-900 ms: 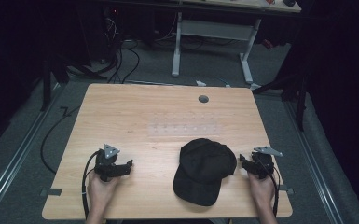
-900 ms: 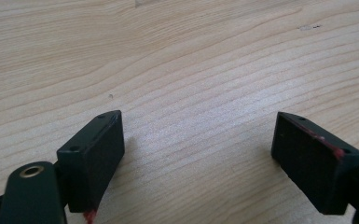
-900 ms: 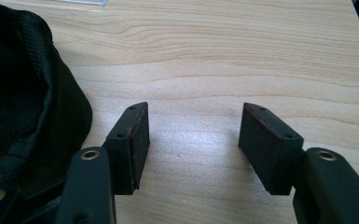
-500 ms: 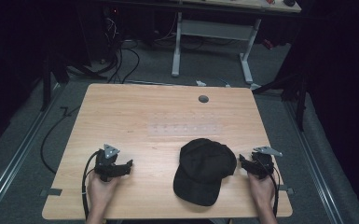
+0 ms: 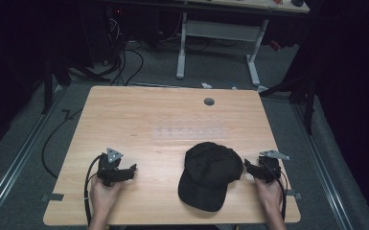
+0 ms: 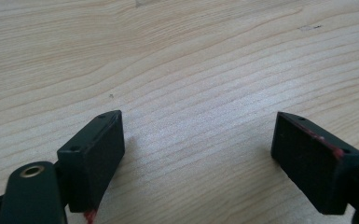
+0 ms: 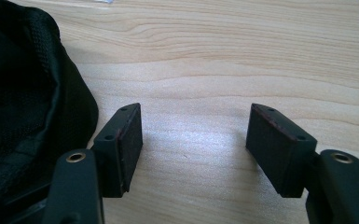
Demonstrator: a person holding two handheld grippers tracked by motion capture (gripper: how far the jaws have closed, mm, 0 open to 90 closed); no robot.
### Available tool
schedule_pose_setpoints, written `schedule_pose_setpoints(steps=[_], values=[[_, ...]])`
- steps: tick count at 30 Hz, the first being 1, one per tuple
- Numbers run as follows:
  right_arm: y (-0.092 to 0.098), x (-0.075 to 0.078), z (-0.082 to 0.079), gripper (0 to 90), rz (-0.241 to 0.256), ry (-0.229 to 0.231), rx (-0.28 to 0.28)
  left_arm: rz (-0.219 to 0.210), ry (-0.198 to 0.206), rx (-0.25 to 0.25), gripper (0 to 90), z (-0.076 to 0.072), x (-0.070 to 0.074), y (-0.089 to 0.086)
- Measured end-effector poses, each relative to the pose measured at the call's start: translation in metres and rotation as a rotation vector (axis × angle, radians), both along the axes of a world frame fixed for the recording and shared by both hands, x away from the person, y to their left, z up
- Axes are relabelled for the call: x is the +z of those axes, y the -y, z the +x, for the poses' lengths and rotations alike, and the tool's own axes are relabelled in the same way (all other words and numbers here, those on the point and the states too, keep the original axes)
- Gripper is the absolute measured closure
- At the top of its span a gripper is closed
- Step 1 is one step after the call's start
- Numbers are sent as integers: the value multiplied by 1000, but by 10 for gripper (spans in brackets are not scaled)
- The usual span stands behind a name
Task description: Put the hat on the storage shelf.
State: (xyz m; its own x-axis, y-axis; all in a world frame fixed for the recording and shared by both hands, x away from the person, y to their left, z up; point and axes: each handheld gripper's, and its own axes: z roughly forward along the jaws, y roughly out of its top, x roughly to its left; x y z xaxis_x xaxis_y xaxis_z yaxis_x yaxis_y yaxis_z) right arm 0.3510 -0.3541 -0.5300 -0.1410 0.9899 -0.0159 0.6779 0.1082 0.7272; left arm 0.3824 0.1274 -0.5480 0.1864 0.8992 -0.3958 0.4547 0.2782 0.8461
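Your left gripper [image 5: 130, 170] rests low on the wooden table [image 5: 139, 115] near its front left, jaws spread wide over bare wood, nothing between them. To its right, well apart from it, the black cap [image 5: 210, 173] lies flat near the front edge. Just beside the cap's right side sits your right gripper [image 5: 247, 166], jaws also apart and empty, the cap's fabric close against its left jaw.

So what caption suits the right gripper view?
Open right gripper resting on the wooden table beside a black cap.
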Motion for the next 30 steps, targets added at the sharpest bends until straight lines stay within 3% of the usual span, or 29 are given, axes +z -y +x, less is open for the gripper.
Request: schedule_pose_setpoints(steps=[6, 11, 30], values=[[0, 0, 0, 361, 0, -1, 1, 2, 0, 0, 177, 0, 0, 0], [4, 2, -1, 363, 40, -10, -9, 2, 0, 0, 178, 0, 0, 0], [9, 28, -18, 382, 138, 101, 7, 1, 0, 2, 179, 0, 0, 0]])
